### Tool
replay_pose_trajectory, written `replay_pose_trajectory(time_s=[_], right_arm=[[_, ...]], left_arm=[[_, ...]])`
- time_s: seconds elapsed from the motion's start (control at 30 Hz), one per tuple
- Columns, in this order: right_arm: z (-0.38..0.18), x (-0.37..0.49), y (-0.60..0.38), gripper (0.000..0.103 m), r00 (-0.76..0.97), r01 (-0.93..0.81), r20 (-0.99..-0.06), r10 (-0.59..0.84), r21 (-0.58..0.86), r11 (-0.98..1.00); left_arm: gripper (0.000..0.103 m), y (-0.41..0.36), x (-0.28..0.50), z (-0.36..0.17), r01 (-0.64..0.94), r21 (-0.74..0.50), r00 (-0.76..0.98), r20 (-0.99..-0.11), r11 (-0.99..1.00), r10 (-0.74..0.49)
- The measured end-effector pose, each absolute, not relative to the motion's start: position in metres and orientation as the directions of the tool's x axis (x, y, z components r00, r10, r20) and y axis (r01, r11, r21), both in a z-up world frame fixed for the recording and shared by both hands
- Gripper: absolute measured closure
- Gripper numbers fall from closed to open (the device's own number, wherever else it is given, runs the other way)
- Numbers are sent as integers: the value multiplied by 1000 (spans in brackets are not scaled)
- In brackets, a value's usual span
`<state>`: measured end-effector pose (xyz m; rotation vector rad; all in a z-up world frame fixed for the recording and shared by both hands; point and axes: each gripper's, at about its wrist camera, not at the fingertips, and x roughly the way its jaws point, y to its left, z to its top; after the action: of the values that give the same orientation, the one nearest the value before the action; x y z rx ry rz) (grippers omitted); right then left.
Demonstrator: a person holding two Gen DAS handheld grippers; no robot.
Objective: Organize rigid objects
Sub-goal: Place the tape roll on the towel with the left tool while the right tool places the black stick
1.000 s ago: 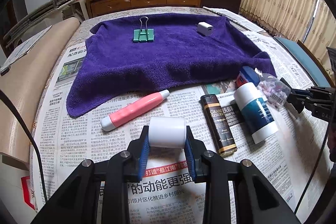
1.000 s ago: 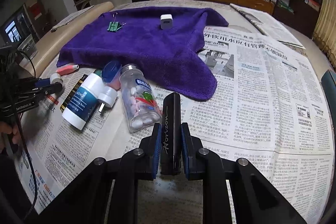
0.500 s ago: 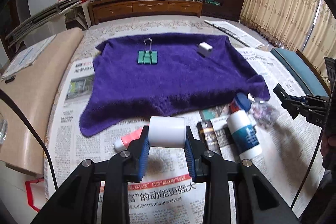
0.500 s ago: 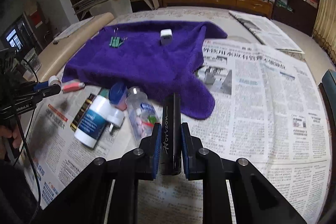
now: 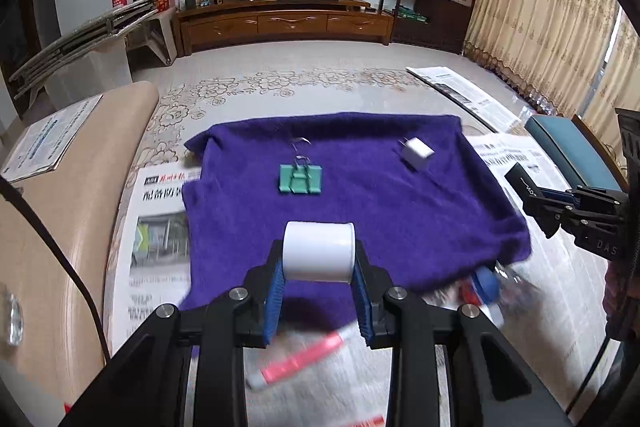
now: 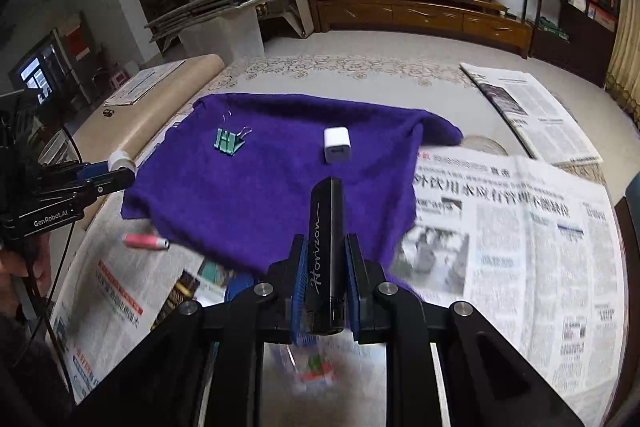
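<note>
My left gripper [image 5: 319, 269] clamps a white jar [image 5: 319, 256]; my right gripper [image 6: 325, 277] pinches a black case [image 6: 326, 251]. Both hang above the near edge of the purple towel [image 5: 360, 195], where a clip [image 5: 300, 179] and charger [image 5: 417, 153] already lie. I judge this the carry step; next I should lower each onto bare towel, apart from those two.

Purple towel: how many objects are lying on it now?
2. A green binder clip lies near the middle of the purple towel, and a white charger plug toward its far right. Its near edge is partly hidden.
</note>
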<state>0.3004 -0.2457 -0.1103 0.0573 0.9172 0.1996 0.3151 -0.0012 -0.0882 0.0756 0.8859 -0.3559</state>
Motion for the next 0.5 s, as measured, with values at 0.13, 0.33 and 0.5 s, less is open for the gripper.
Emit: replay_pose_trajectory(time_s=[0.13,0.33,0.5], right_arm=[[-120,335,-240,85,573,-157,-795,199,131,979],[-146,369,-234,85,527,-166,-830,181,109,980],[-160,379,-225,85,500,-193,-848,177,90,977]], left_arm=[[74,0,344,-97,321,-80,576,-775,944,-261],[74,-3,376,-119,317,-68,552,-798,946,-242],[74,-6,390,-135,318,-69,529,-815,946,-237]])
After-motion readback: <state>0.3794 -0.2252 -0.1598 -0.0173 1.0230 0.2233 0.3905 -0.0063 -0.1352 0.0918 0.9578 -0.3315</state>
